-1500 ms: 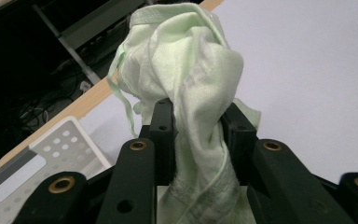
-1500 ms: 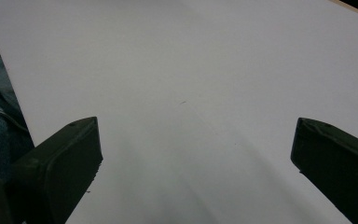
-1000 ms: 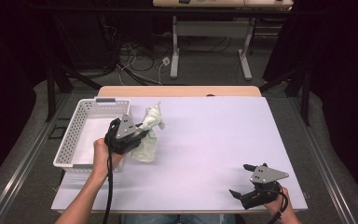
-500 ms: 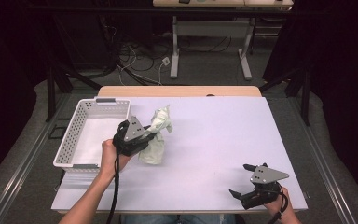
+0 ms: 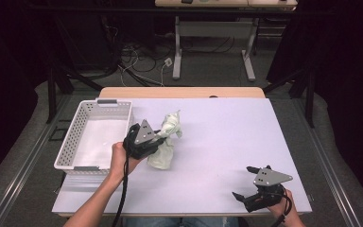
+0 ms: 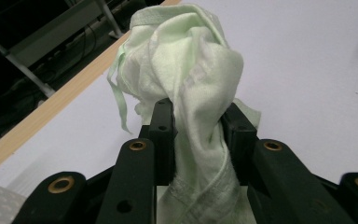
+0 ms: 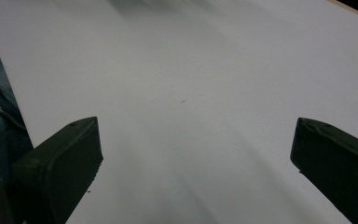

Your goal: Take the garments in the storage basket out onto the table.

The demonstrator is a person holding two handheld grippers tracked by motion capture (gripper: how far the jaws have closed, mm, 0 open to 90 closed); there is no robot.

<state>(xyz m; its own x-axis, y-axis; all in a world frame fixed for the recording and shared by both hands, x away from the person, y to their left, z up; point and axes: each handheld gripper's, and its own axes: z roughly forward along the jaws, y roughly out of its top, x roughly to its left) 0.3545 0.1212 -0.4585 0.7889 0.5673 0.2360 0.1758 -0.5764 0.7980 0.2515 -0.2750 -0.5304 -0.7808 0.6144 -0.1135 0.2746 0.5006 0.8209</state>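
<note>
A pale green cloth [image 5: 167, 142] hangs bunched over the white table [image 5: 217, 137], just right of the basket. My left gripper [image 5: 157, 140] is shut on the pale green cloth [image 6: 191, 93], whose folds rise between the two black jaws, and my left gripper [image 6: 196, 128] pinches its middle. At the table's front right corner, my right gripper [image 5: 244, 183] rests low with its jaws wide apart. In the right gripper view my right gripper [image 7: 193, 154] is open over bare white tabletop [image 7: 191, 70], nothing between its jaws.
A white perforated basket [image 5: 71, 142] stands at the left edge of the table, nothing visible inside it. A wooden strip [image 5: 182, 92] runs along the table's far edge. Desk legs and cables lie on the floor beyond.
My left gripper has carried the cloth a little to the right, away from the basket, and turned so its grey plate faces up. The right gripper has stayed put.
</note>
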